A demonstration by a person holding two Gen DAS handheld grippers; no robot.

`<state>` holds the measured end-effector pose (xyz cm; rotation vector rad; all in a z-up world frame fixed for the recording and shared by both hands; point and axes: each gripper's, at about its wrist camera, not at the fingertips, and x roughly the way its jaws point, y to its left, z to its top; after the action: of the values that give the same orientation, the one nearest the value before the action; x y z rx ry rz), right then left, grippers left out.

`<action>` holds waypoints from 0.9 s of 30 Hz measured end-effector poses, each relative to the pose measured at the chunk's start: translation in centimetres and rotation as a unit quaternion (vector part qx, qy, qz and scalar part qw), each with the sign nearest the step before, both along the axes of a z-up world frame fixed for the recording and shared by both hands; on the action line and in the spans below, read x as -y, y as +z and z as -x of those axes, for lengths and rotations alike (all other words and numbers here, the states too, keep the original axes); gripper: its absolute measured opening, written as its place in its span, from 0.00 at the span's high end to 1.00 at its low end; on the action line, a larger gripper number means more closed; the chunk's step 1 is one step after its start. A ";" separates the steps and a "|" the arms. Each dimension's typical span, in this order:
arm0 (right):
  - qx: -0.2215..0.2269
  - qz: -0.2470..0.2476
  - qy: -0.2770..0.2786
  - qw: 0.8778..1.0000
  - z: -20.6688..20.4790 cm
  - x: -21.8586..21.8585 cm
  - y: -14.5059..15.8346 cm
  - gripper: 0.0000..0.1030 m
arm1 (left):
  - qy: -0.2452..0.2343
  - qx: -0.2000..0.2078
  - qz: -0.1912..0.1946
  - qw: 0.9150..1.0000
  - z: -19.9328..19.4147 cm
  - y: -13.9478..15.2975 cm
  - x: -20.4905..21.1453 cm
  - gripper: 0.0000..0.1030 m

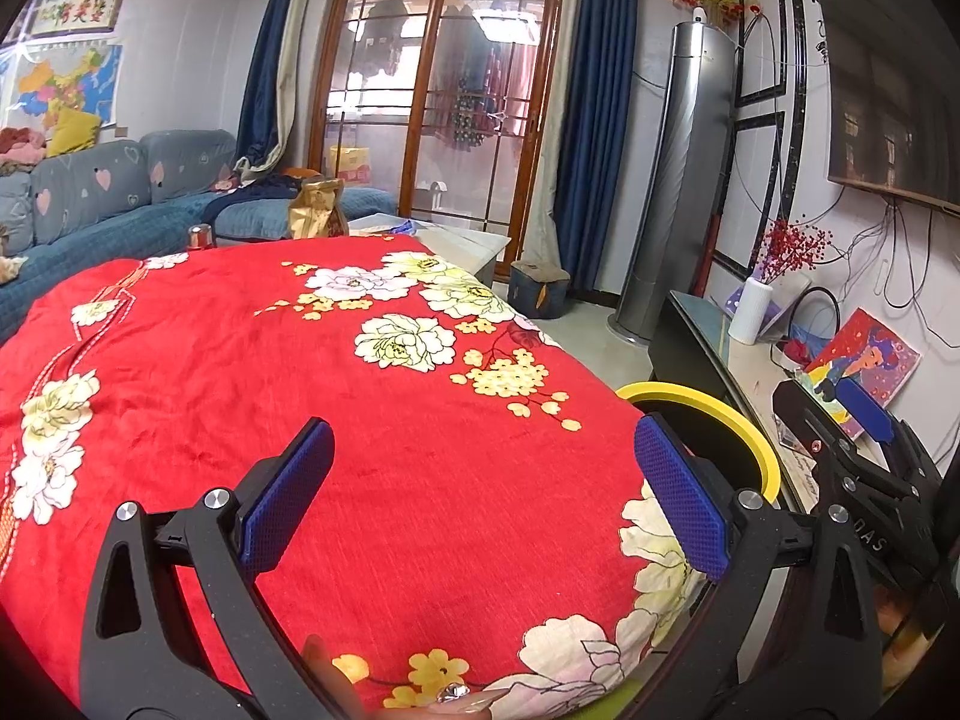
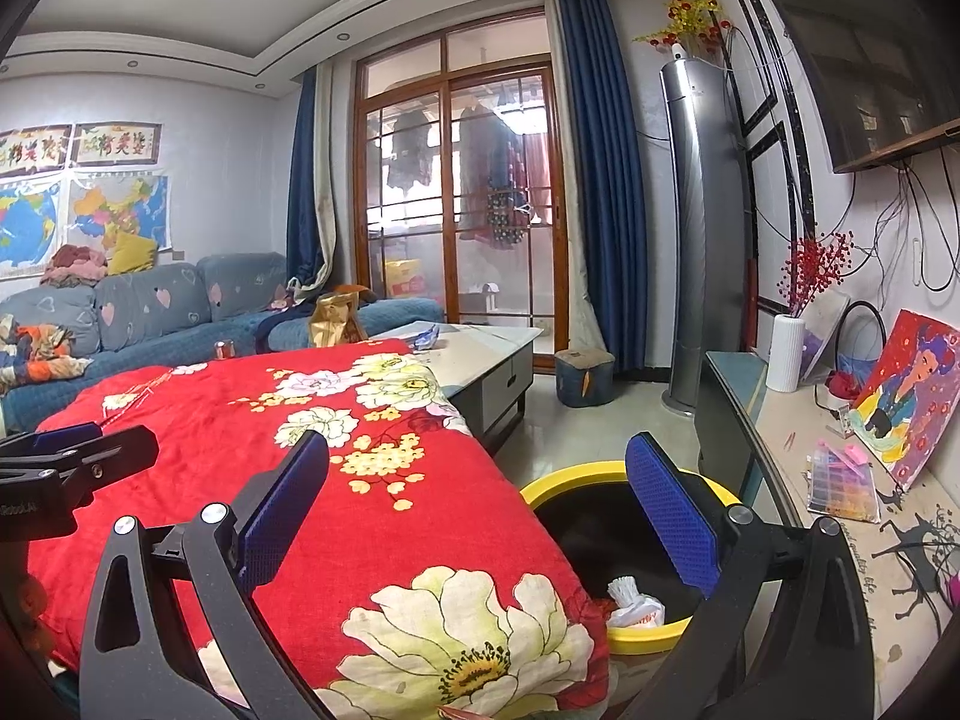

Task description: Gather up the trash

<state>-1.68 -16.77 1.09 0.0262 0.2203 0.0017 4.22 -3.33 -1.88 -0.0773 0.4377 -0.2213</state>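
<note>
Left hand-held gripper wide, nothing between pads, hanging over red floral cloth on surface. Right hand-held gripper also wide and empty, straddling cloth edge and yellow-rimmed bin; right finger above bin mouth.

Trash: white crumpled bag already inside bin, against near rim, just beside cloth edge. Too crumpled for a clear long axis; knotted tuft pointing up and slightly away from bin's near rim. No loose trash visible on cloth beside bin. Gold snack bag well beyond bin, at far end of cloth, upright, long axis vertical, open top up; possibly a remaining target, can't confirm. Small blue wrapper on bare surface past cloth, lying flat, axis unclear.

Risks, judged:
- Cloth overhanging beside bin rim; finger snagging cloth on a reach could drag it and tip gold snack bag.
- Upright bag likely light and top-heavy; a one-sided nudge could topple it and spill contents.
- Both grippers near each other by bin; crossing paths could cause collision.
- Bin standing low beside surface; a release too far from bin mouth could drop trash on floor.
</note>
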 end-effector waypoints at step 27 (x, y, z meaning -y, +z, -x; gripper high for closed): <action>-0.023 -0.003 0.000 1.000 -0.9 -0.3 -0.5 0.06 | 0.004 -0.030 0.018 0.999 -0.7 -1.7 -0.7 0.11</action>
<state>-0.74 -16.44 0.57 0.0331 0.2656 0.0017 4.88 -2.60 -3.56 -0.1222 0.4928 -0.2189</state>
